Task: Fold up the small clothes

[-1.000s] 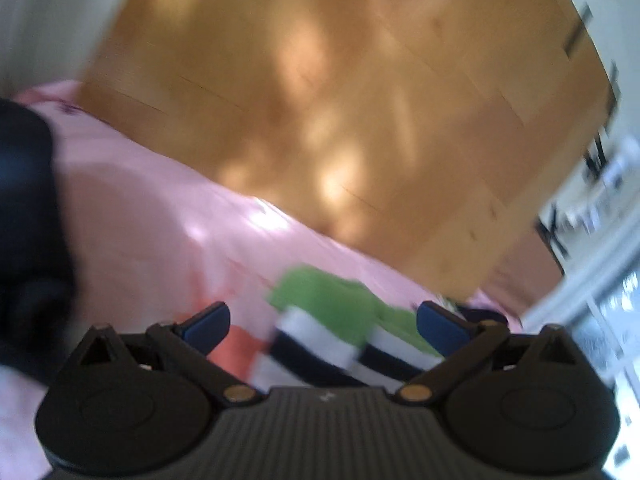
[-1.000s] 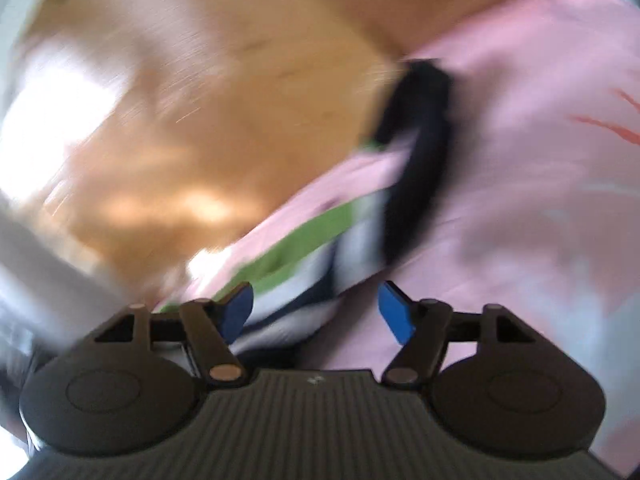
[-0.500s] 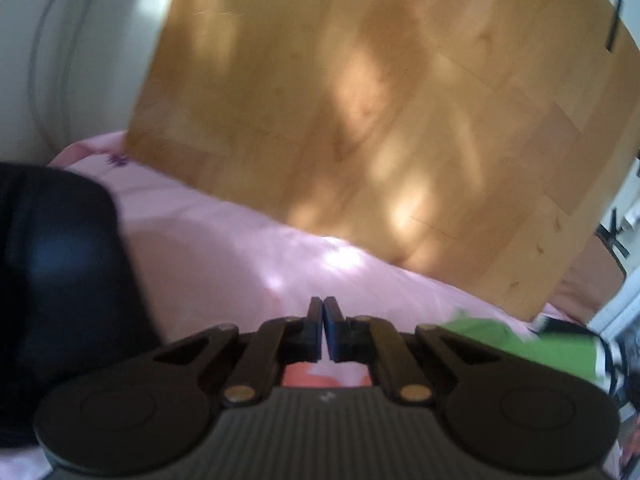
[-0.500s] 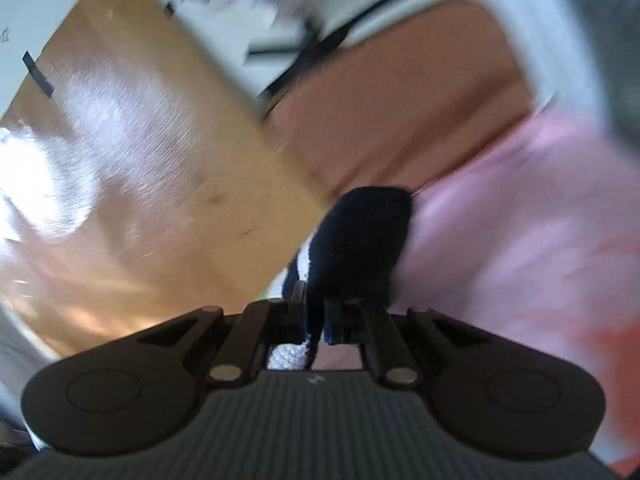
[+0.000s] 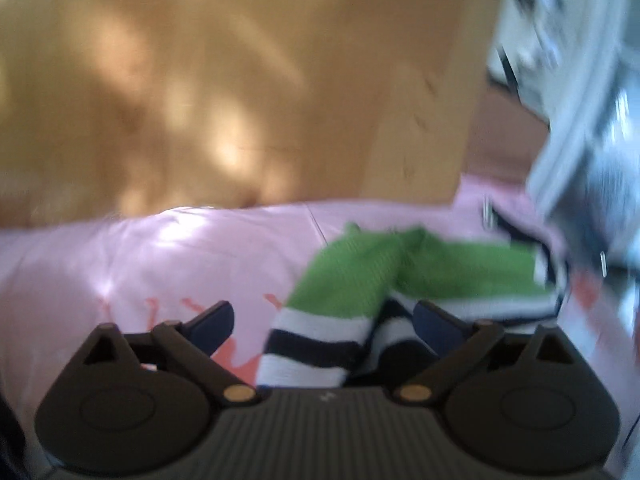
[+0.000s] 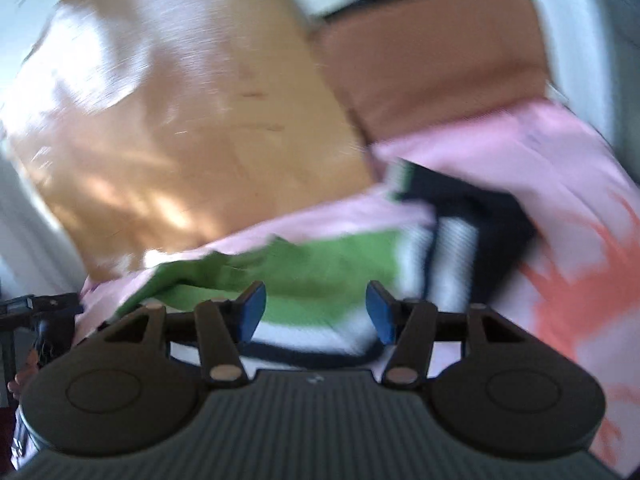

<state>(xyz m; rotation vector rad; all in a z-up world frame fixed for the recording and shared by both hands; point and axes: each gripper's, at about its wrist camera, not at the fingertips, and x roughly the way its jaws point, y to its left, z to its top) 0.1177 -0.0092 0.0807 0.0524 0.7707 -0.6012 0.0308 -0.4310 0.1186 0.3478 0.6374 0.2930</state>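
The pink sheet (image 5: 168, 264) with coral markings carries the work: a pair of socks (image 5: 360, 280) with green toes and navy-and-white stripes, lying crumpled near the far edge of the sheet, right of centre in the left wrist view. The step in hand looks like getting hold of the 2 socks to lay them together. To do it well, each gripper should close on 1 layer end only, cuff for one and toe for the other, then draw the pair flat before doubling it over; the knit is soft and will bunch if pinched mid-length.

The left gripper (image 5: 323, 322) hangs with its jaws spread wide, holding nothing, a striped cuff lying between them. The right gripper (image 6: 316, 312) is likewise parted and empty, over the green band of the socks (image 6: 320, 268), with the navy end off to its right.

Behind the sheet stands a wooden panel (image 5: 240, 80), close to the socks' far side; it limits any reach from that side. A brown cushion (image 6: 432, 60) sits far right. Both views are blurred, so fine creases cannot be judged.
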